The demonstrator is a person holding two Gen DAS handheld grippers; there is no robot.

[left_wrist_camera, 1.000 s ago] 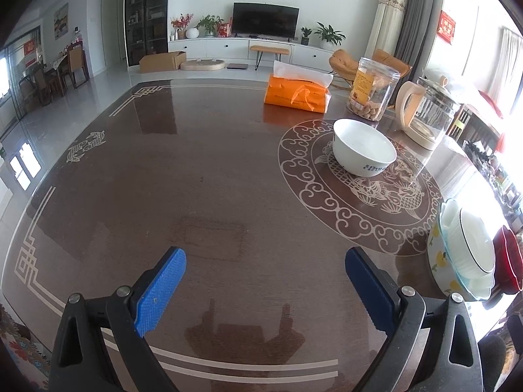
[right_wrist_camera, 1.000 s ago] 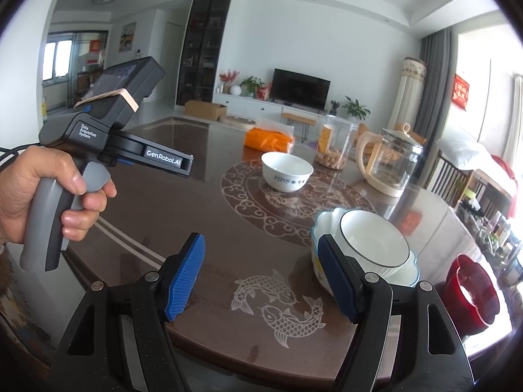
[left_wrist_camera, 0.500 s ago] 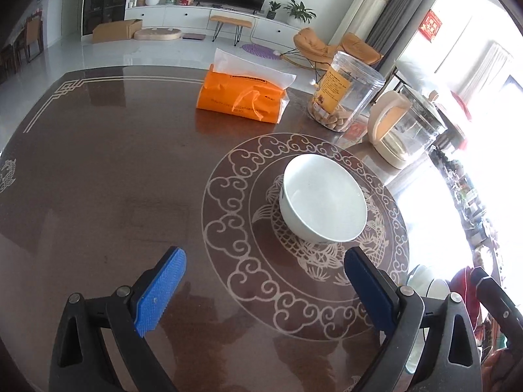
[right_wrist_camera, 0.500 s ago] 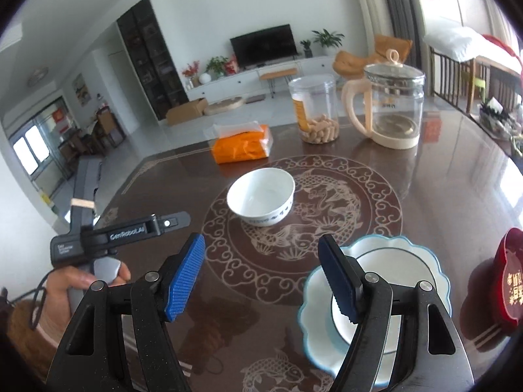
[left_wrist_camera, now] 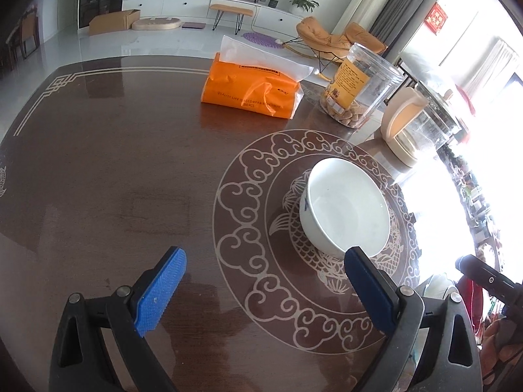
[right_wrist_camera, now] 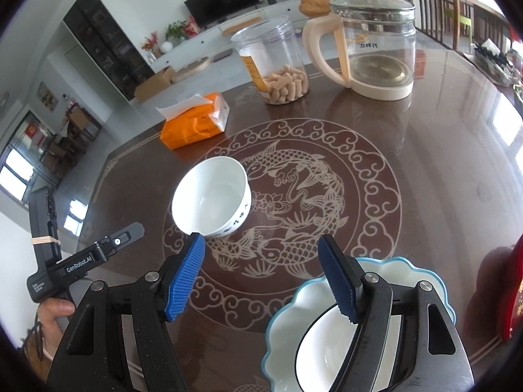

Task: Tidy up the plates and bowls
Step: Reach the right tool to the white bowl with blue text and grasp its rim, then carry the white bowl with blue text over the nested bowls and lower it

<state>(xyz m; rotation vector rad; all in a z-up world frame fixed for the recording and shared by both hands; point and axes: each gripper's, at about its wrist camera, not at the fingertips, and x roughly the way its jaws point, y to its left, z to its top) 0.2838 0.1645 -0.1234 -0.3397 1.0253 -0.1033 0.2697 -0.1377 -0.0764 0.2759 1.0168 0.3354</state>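
A white bowl [left_wrist_camera: 346, 209] with blue marks stands on the table's round carved emblem; it also shows in the right wrist view [right_wrist_camera: 212, 201]. My left gripper [left_wrist_camera: 264, 289] is open and empty, just short of the bowl, whose near rim is by the right finger. My right gripper [right_wrist_camera: 263, 276] is open and empty above the table. Under its right finger sits a blue-rimmed scalloped plate [right_wrist_camera: 412, 269] holding a black-rimmed white bowl [right_wrist_camera: 322, 356]. The left gripper's body [right_wrist_camera: 78, 261] shows at the left.
An orange tissue pack [left_wrist_camera: 253, 89], a clear jar of snacks [left_wrist_camera: 358, 85] and a glass kettle [left_wrist_camera: 421, 124] stand at the table's far side. A red dish [right_wrist_camera: 513, 294] lies at the right edge. The dark wooden table [left_wrist_camera: 98, 176] stretches left.
Both grippers have moved forward and lower toward the white bowl, which looks larger and closer in both views. Both stay open.
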